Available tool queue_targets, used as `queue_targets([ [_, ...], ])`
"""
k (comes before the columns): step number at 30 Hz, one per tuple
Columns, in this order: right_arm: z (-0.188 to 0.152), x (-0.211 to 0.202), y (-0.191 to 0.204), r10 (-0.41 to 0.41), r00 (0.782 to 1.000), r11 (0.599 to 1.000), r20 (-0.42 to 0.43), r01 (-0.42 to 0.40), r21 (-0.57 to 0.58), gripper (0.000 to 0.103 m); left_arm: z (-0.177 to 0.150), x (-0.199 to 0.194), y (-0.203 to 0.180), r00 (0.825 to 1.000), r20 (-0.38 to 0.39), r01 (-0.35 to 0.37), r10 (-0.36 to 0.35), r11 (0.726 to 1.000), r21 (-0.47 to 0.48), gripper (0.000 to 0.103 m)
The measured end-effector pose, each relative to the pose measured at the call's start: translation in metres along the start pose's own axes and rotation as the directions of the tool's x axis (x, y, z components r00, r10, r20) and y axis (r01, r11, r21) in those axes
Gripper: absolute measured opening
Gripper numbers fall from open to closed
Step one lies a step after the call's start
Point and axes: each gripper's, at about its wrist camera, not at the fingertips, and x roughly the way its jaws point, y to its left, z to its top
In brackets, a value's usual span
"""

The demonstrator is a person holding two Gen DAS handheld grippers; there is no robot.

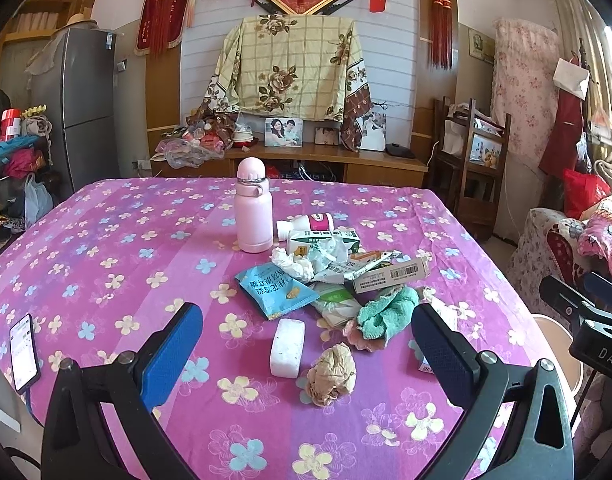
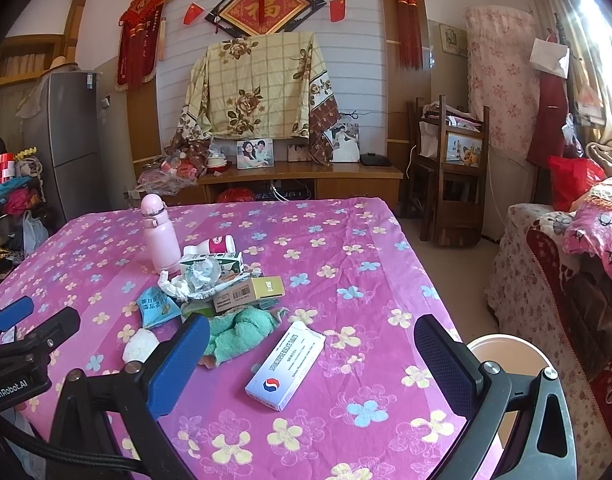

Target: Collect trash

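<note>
Both tools stand wide and hold nothing: the left tool (image 1: 306,348) frames, low in its view, a crumpled brown paper ball (image 1: 332,374) and a white block (image 1: 287,347), while the right tool (image 2: 312,360) frames a white medicine box (image 2: 285,366) lying flat at lower centre of its view. At frame centre on the pink flowered surface (image 1: 105,264) lies the trash heap: a blue snack packet (image 1: 275,288), crumpled tissue (image 1: 293,266), a barcoded carton (image 1: 392,276), a green-and-white carton (image 1: 322,242) and a teal cloth (image 1: 388,314). Just behind the heap a pink bottle (image 1: 253,206) stands upright, a small white bottle (image 1: 306,224) lies on its side, and a phone (image 1: 23,352) rests at the far left edge.
</note>
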Motion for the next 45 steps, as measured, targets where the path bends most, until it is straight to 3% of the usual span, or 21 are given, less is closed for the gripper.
queue_targets([
  [35, -0.013, 0.029, 0.004, -0.002, 0.996, 0.999, -0.095, -0.001, -0.041, 0.103, -0.010, 0.032, 0.013, 0.997, -0.078, -0.031, 0.030, 1.000, -0.007, 0.103],
  [42, -0.022, 0.057, -0.007, 0.029, 0.975, 0.999, -0.221, -0.032, -0.013, 0.103, -0.013, 0.044, 0.035, 0.991, -0.125, -0.055, 0.056, 0.998, 0.014, 0.103],
  [45, -0.027, 0.068, -0.012, -0.022, 0.965, 1.000, -0.260, 0.017, -0.020, 0.103, -0.017, 0.050, 0.044, 0.986, -0.160, -0.053, 0.056, 0.998, 0.024, 0.103],
])
